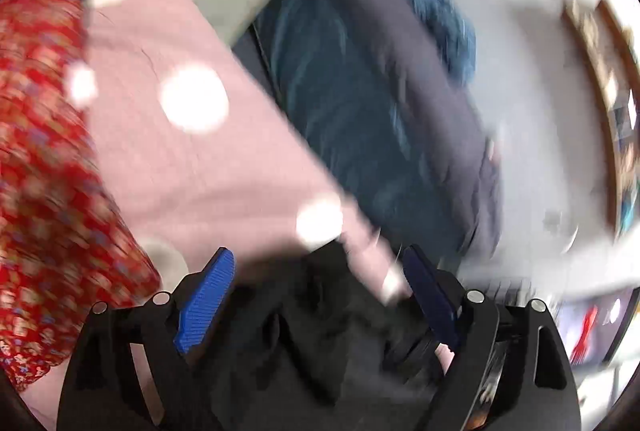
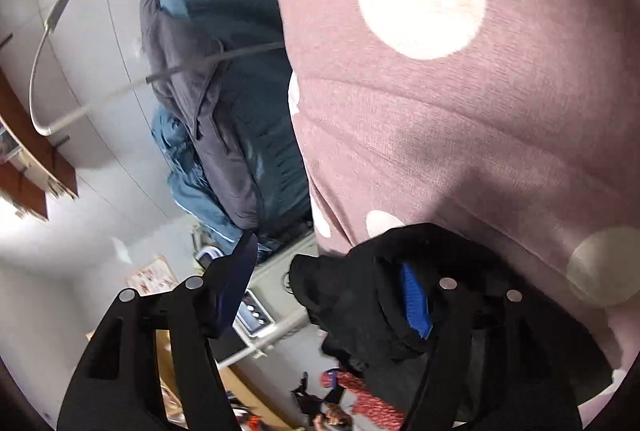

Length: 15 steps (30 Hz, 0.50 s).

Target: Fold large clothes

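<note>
Basically, both units are up against the pink polka-dot garment (image 2: 460, 119).

Left hand-held gripper (image 1: 316, 271): jaws spread wide, black cloth (image 1: 320, 331) bunched between them, not visibly pinched. Pink fabric lies ahead and to its left. View is blurred.

Right hand-held gripper (image 2: 332, 263): jaws wide, black cloth draped over the right finger (image 2: 416, 303), nothing clamped. Pink garment sits ahead-right, touching; it looks nearer.

Long axis likely runs from near the jaws away, ahead-left in the left view; its ends are out of frame, so heading is unclear.
</note>
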Each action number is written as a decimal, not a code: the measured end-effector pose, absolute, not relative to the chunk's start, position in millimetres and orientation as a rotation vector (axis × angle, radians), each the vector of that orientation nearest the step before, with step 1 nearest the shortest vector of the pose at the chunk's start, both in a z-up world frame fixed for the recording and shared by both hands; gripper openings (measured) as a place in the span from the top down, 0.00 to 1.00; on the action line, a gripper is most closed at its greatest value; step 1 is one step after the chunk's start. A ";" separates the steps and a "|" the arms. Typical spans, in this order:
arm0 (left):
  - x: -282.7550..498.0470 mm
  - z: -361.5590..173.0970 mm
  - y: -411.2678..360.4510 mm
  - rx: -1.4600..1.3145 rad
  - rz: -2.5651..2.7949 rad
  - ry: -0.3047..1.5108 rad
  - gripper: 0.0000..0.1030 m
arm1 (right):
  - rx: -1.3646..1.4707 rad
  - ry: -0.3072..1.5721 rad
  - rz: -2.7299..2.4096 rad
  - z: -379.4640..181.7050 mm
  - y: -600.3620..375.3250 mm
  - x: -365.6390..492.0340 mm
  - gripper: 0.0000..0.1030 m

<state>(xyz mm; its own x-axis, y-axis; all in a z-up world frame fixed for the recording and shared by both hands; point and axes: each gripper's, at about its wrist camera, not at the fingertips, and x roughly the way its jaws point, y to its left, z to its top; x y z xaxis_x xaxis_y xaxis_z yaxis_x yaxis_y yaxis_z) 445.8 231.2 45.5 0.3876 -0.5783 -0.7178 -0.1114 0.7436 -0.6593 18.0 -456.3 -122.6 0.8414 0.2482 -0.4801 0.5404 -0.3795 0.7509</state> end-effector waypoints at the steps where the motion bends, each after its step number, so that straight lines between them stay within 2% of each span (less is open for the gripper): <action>1: 446.3 51.2 231.3 -0.674 -0.340 1.147 0.18 | 1.934 0.610 -0.352 -119.5 -455.3 20.8 0.35; 5: 423.8 61.5 183.1 -0.310 -0.455 1.209 0.18 | 1.534 0.807 -0.377 -80.6 -443.4 44.9 0.35; 7: 402.9 52.6 162.2 -0.235 -0.514 1.256 0.18 | 1.359 0.869 -0.401 -69.1 -431.4 50.9 0.32; 8: 391.7 44.8 153.0 -0.229 -0.541 1.285 0.18 | 1.328 0.874 -0.406 -64.7 -425.6 49.7 0.27; 10: 377.8 26.3 142.2 -0.252 -0.568 1.346 0.18 | 1.328 0.881 -0.376 -63.6 -413.3 43.8 0.27; 13: 363.0 -6.8 125.9 -0.270 -0.557 1.435 0.26 | 1.322 0.879 -0.358 -61.5 -393.7 27.4 0.27; 15: 357.8 -16.2 115.3 -0.285 -0.576 1.440 0.34 | 1.253 0.946 -0.318 -60.2 -375.3 27.8 0.27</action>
